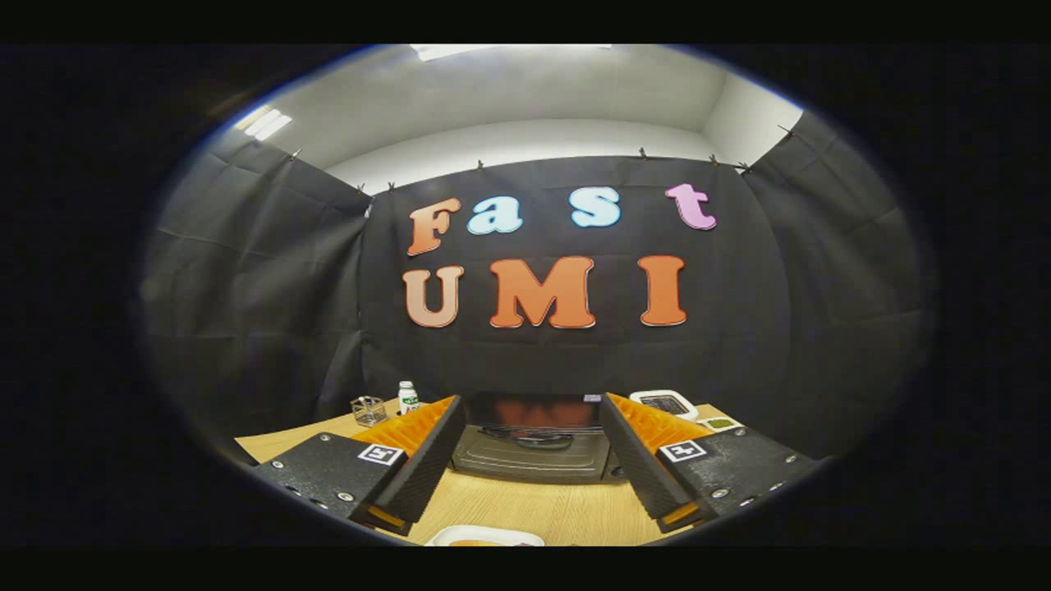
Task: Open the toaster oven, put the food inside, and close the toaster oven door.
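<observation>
A dark toaster oven (pixel 532 439) stands on the wooden table (pixel 542 509) beyond my fingers, its glass door shut and a curved handle (pixel 527 438) across the front. My gripper (pixel 530 476) is open, with one finger on each side of the oven as I see it and nothing between them. Below the fingers, close to me, the rim of a white plate (pixel 484 537) shows with something orange on it; what the food is I cannot make out.
Behind the left finger stand a small clear container (pixel 368 410) and a white bottle with a green label (pixel 407 397). Behind the right finger lies a white scale-like device (pixel 665 403) and a small flat card (pixel 721 423).
</observation>
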`<state>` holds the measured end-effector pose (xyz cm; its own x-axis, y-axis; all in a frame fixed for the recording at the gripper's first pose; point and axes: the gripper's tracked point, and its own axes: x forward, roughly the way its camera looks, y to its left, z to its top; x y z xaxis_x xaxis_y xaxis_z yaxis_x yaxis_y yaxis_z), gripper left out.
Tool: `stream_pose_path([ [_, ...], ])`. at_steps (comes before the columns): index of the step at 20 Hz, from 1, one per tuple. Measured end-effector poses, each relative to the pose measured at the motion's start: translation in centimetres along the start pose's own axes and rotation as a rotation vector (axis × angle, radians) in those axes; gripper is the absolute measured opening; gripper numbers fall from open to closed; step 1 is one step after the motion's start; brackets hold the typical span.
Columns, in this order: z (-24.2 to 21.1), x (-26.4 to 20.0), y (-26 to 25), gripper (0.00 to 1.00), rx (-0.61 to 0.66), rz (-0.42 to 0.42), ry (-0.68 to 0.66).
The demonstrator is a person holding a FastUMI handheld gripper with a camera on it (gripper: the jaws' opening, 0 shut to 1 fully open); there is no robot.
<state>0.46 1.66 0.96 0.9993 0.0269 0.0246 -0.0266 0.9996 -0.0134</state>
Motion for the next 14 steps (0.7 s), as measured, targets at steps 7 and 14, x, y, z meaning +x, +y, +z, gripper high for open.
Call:
stream_pose_path([
  [7, 0.32, -0.07, -0.19, 0.97, 0.0, -0.004, -0.006],
  [14, 0.06, 0.32, -0.03, 0.97, 0.001, 0.001, 0.003],
])
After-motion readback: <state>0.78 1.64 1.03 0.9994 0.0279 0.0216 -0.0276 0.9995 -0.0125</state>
